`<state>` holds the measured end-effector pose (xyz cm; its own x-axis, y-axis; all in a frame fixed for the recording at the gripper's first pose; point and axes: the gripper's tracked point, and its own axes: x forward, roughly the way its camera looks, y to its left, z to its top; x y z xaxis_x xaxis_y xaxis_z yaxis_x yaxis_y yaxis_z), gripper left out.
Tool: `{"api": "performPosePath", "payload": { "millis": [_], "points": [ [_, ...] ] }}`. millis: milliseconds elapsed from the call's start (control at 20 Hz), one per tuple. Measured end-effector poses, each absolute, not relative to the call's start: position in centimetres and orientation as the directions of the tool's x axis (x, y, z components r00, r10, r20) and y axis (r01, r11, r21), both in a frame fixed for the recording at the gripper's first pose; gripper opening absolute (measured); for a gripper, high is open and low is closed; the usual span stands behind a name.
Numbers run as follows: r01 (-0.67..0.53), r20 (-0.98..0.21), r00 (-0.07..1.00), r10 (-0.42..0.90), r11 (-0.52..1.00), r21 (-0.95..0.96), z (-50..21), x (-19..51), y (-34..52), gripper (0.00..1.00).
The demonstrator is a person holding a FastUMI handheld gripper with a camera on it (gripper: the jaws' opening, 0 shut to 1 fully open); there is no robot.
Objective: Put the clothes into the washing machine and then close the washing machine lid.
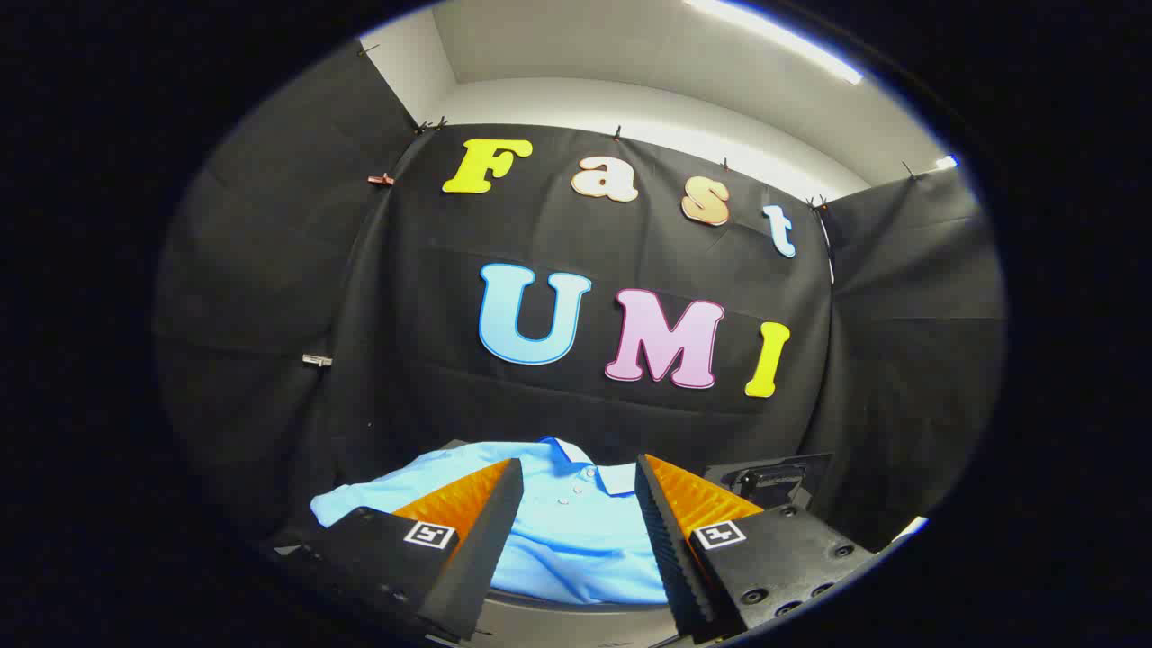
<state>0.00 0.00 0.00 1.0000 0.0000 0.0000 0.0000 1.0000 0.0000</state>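
A ceiling strip light [774, 36] is glaring white overhead, washing the pale wall below it. The dark booth cloth is soaking up light and looking dim. The shirt [576, 531] is showing bright and sharp. Fisheye bending is curving lines near the rim.

One light-blue shirt [576, 531], one tool [579, 477] with two spread fingers

You are working in a recording booth. Black cloth [270, 297] clipped up forms its walls, under a white ceiling [630, 54] with a strip light [774, 36].
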Motion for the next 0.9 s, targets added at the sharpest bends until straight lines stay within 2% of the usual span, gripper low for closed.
{"api": "performPosePath", "payload": {
  "millis": [200,350,400,900],
  "points": [
    [-0.001,-0.01,1.0,0.001,1.0,0.011,-0.3,-0.3,-0.2,0.81],
    [-0.008,0.016,1.0,0.008,1.0,0.01,0.6,-0.7,-0.1,0.96],
    [-0.016,0.023,1.0,0.016,1.0,0.008,0.8,-0.8,0.0,0.97],
    [-0.088,0.002,0.996,0.088,0.996,-0.03,-0.1,-0.9,2.7,0.98]
  ]
}}
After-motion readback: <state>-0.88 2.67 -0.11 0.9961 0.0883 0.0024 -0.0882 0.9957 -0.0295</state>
